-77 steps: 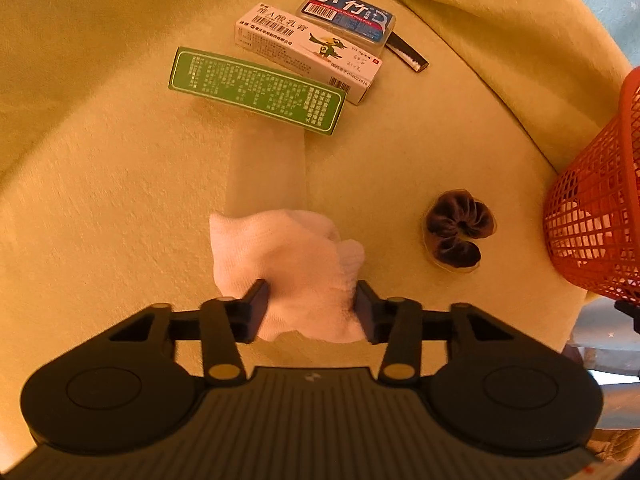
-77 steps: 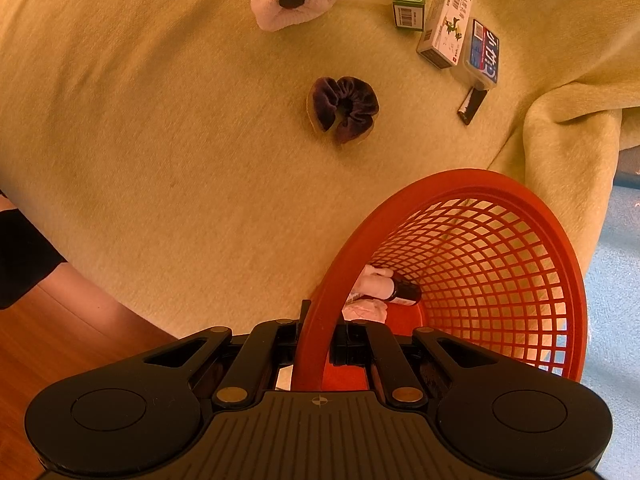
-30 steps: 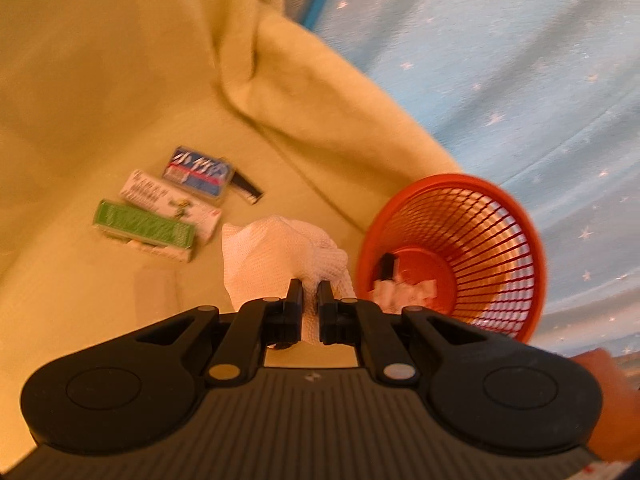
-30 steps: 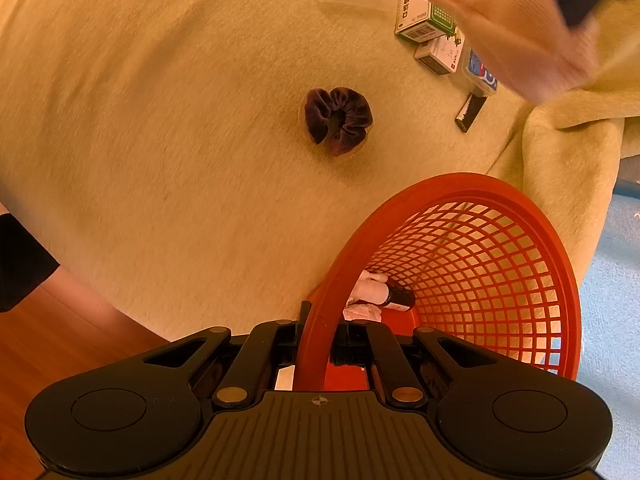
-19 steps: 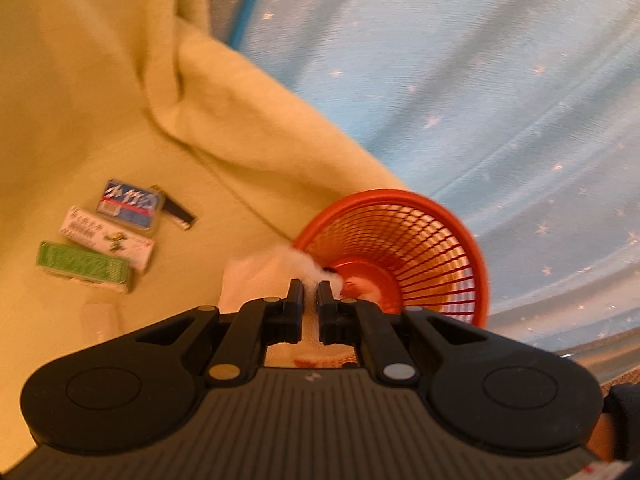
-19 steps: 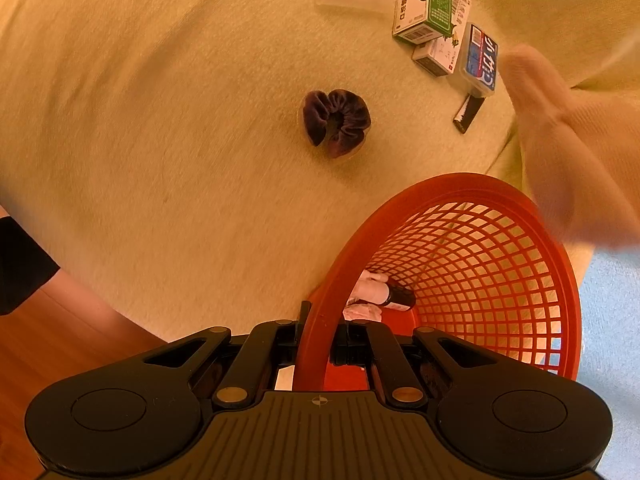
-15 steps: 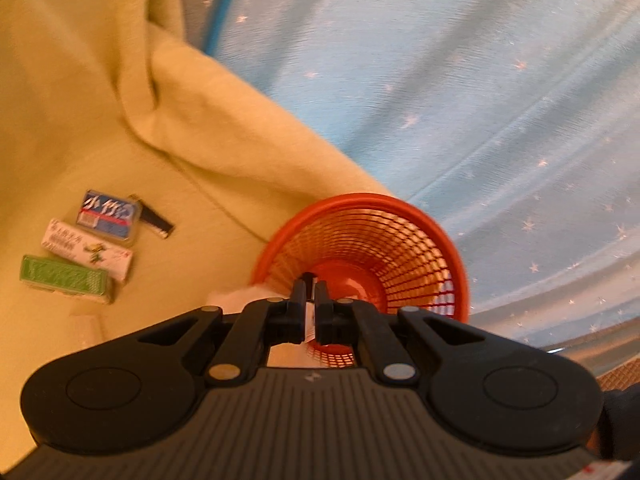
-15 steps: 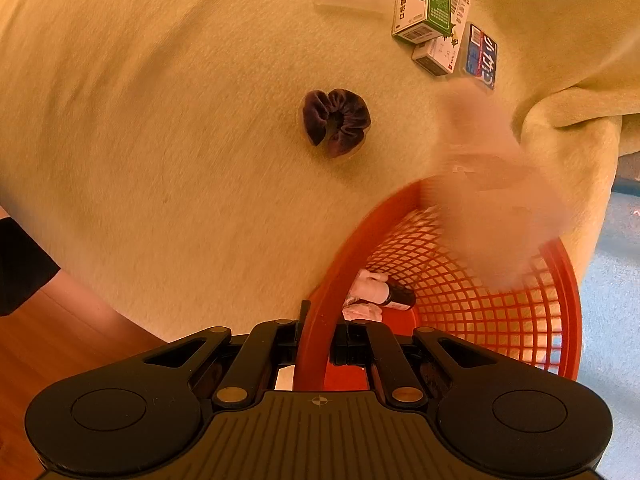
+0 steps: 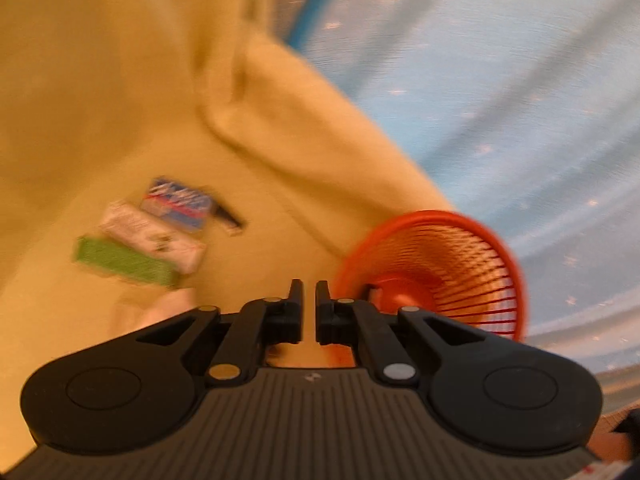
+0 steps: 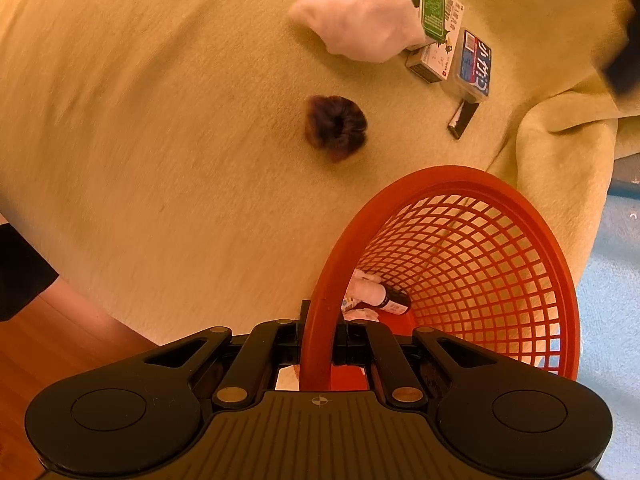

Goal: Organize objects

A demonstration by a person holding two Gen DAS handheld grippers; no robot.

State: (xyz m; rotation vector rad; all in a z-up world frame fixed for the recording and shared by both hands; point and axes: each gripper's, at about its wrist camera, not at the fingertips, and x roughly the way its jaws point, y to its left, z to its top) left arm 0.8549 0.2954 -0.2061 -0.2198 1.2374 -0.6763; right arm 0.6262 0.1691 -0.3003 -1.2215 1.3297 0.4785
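- My left tool (image 9: 309, 304) has its jaws nearly together with a thin gap between them; nothing shows between the tips, though the view is blurred.
- My right tool (image 10: 318, 338) is clamped on the rim of the red basket (image 10: 472, 248), which is tilted at the edge of the yellow blanket (image 10: 160, 140).
- The basket is an open plastic mesh; a small dark bottle (image 10: 390, 300) with a white cap and some white stuff lie at its bottom.
- The white cloth (image 10: 360, 20), soft and bunched, lies on the blanket, touching the green box (image 10: 432, 0).
- Beside the green box sit a white box (image 10: 438, 54) and a blue-labelled pack (image 10: 474, 64), with a small black stick (image 10: 462, 118) just past them.
- A dark purple scrunchie (image 10: 336, 126), ruffled and ring-shaped, lies on the blanket between the cloth and the basket, apart from both.
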